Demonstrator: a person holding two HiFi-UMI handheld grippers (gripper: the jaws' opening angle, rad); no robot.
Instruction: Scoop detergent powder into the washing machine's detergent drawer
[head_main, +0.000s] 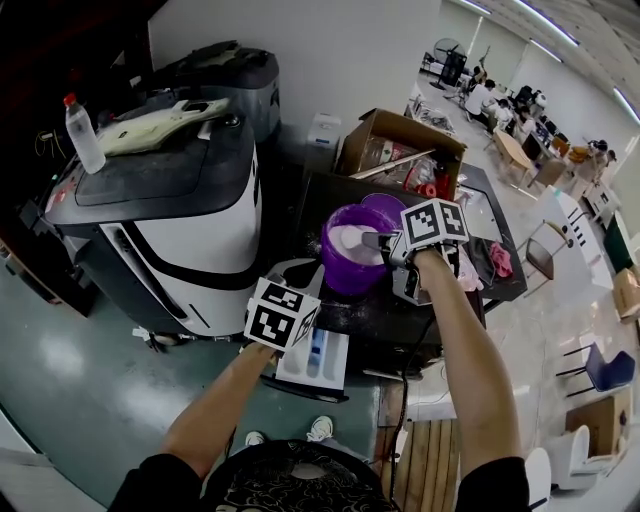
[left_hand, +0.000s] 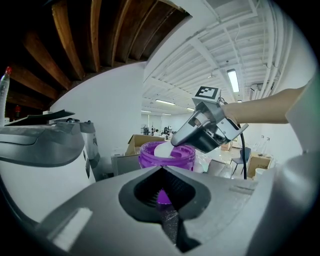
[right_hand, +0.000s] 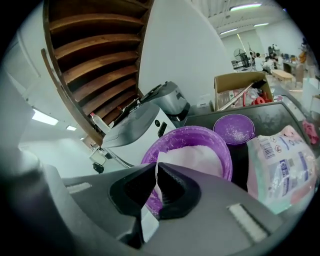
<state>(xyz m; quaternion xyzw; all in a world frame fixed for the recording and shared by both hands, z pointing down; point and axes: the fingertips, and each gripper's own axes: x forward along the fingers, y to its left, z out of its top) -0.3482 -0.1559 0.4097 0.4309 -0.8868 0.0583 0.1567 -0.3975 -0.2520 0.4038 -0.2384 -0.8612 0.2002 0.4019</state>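
Detergent powder (head_main: 352, 240) fills the purple tub (head_main: 338, 280) near the front-left corner of the dark table (head_main: 385, 312). The right gripper (right_hand: 155, 171) reaches over the tub's rim, its jaws clamped on a white scoop (right_hand: 147, 223) whose bowl is hidden. The left gripper (left_hand: 161, 172), jaws together, hangs off the table's front edge above the detergent drawer (head_main: 318, 360), partly covering it.
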